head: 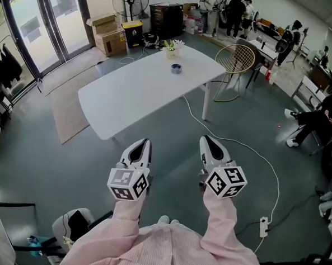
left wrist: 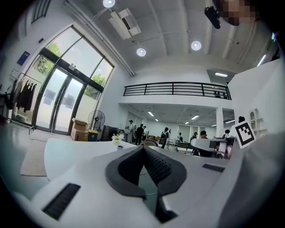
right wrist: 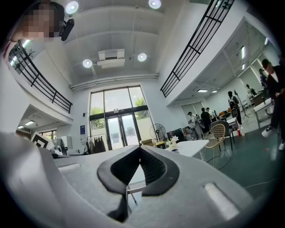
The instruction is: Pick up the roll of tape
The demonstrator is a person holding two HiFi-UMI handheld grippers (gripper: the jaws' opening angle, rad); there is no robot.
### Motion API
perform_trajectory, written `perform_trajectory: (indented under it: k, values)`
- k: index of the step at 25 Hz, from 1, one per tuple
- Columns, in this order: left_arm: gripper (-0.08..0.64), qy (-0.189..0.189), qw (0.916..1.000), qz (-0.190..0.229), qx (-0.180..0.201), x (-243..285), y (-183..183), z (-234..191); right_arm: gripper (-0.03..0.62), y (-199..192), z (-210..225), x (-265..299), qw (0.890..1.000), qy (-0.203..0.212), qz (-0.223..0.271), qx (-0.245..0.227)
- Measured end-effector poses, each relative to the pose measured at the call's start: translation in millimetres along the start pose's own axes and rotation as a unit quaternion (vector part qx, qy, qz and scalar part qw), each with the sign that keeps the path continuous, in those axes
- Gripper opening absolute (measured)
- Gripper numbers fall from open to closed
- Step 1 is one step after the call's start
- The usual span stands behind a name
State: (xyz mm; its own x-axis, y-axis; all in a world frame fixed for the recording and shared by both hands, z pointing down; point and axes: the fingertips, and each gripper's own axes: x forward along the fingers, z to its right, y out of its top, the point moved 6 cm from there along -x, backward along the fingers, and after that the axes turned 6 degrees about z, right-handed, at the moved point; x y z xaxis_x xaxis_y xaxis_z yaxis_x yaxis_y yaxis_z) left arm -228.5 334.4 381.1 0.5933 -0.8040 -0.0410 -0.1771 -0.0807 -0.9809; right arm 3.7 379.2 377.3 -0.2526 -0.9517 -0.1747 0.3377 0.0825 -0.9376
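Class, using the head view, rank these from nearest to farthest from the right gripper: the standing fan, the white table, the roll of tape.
From the right gripper:
1. White table, just ahead and to the left.
2. Roll of tape, on the table's far end.
3. Standing fan, beyond the table, by the far wall.

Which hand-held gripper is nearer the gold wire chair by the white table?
Right. The right hand-held gripper hangs over the floor short of the gold wire chair; the left hand-held gripper hangs farther to the left.
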Motion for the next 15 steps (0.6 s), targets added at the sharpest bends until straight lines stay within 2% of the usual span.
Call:
perform_trajectory:
  k: [8, 15]
  values:
    - [0.000, 0.008, 0.9998, 0.006, -0.015, 1.8, -3.4, 11.6, 0.005, -2.9, 8.1, 0.2, 1.000, 0.018, -0.009, 0.003]
    - [0.000, 0.014, 0.9992, 0.007, -0.037, 0.7, -17.8, 16.0, 0.058, -14.6, 16.1, 1.1, 1.000, 0.020, -0.023, 0.003]
